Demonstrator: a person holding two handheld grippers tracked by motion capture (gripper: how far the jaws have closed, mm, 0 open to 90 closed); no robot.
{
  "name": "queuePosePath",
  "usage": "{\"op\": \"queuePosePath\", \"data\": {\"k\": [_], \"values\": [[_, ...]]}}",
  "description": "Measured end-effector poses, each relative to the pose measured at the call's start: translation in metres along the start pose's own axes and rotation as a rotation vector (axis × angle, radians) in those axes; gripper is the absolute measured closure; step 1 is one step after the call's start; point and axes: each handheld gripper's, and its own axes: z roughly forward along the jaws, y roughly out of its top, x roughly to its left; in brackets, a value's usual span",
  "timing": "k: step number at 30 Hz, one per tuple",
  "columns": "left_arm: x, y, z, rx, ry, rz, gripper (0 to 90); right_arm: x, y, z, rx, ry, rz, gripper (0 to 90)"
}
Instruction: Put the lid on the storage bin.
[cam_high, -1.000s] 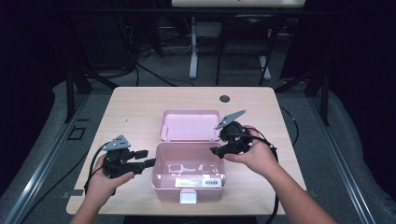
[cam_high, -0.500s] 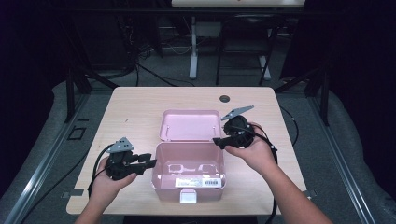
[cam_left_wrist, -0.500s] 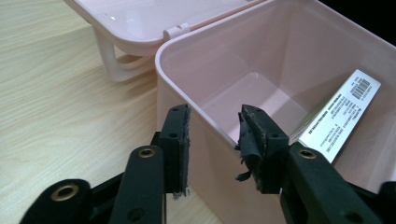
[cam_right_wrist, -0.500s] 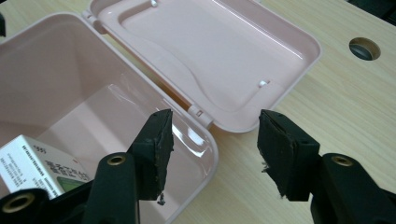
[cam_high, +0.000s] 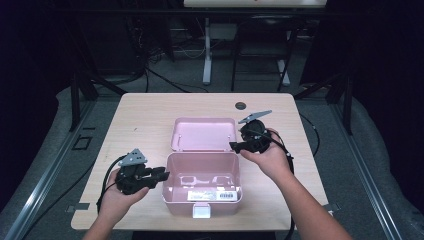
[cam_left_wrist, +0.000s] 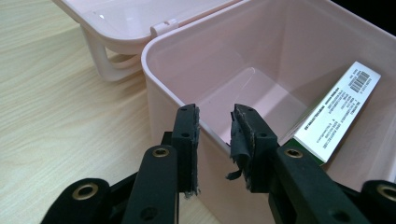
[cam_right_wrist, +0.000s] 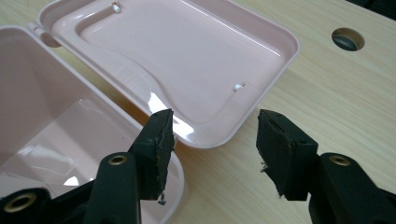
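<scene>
— Since a second ago, the right tongs (cam_high: 234, 145) have been drawn back from the box's rim toward the far right corner of the pink box (cam_high: 202, 192).
— And the left tongs (cam_left_wrist: 215, 122)?
— Kept at the box's left wall, straddling it with a narrow gap; the right pair is spread wide above the lid (cam_right_wrist: 187, 60).
— Box position?
— Open at the middle of the surface (cam_high: 145, 115), lid laid flat behind it.
</scene>
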Motion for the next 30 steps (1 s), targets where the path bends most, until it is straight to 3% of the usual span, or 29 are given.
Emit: {"op": "queuePosePath", "data": {"k": [7, 16, 19, 25, 30], "values": [[0.001, 0.000, 0.000, -0.006, -0.007, -0.003, 71.0, -0.010, 0.006, 0.013, 0.021, -0.009, 0.049, 46.2], [0.002, -0.001, 0.000, -0.003, -0.019, -0.011, 70.5, -0.019, 0.020, 0.030, 0.042, -0.062, 0.082, 48.6], [0.002, 0.000, 0.000, -0.002, -0.019, -0.007, 70.5, -0.023, 0.024, 0.037, 0.056, -0.061, 0.119, 50.0], [0.002, 0.000, 0.000, -0.001, -0.019, -0.006, 70.5, -0.027, 0.031, 0.044, 0.073, -0.092, 0.113, 50.2], [0.002, 0.000, 0.001, -0.002, -0.020, -0.007, 70.3, -0.031, 0.036, 0.047, 0.079, -0.104, 0.140, 51.0]]}}
